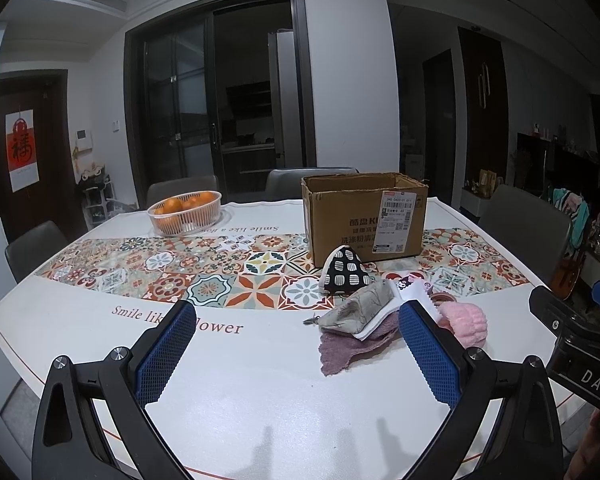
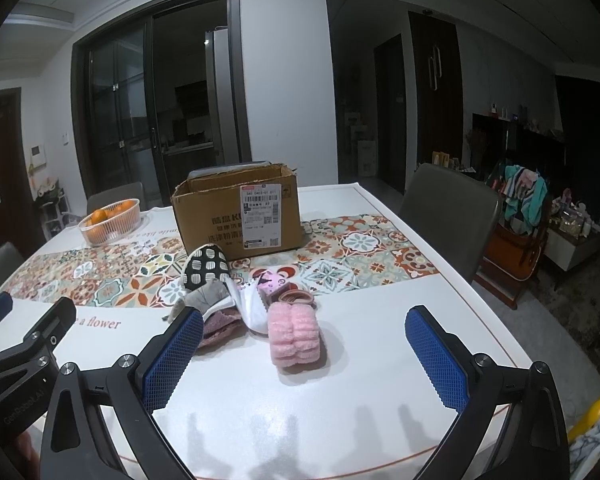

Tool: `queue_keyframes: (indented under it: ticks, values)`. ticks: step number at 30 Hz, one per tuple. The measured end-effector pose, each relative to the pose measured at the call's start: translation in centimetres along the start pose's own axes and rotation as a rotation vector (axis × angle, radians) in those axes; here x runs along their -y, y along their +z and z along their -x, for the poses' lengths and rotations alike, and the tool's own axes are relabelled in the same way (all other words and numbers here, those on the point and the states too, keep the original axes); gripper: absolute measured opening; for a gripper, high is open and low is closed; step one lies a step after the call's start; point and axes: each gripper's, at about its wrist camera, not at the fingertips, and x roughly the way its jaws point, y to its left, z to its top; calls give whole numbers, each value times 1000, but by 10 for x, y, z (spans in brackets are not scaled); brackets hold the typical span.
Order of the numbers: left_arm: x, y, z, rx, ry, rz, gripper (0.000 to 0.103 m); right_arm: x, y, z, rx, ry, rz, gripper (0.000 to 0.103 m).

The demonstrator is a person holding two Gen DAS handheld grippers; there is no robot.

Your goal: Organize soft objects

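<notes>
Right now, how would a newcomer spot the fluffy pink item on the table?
Find the open cardboard box on the patterned runner. A pile of soft things lies in front of it. The fluffy pink item sits at the pile's near right edge: ribbed, plush, pale pink.

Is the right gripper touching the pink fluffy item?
Apart. In the right wrist view, the open right gripper shows bare table around the pink fluffy item.
</notes>
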Motion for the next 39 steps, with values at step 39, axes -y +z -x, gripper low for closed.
queue_keyframes:
  ticks: [39]
  values:
    - [0, 1, 3, 2, -3, -3, 103, 0, 0, 0, 5, -2, 0, 103]
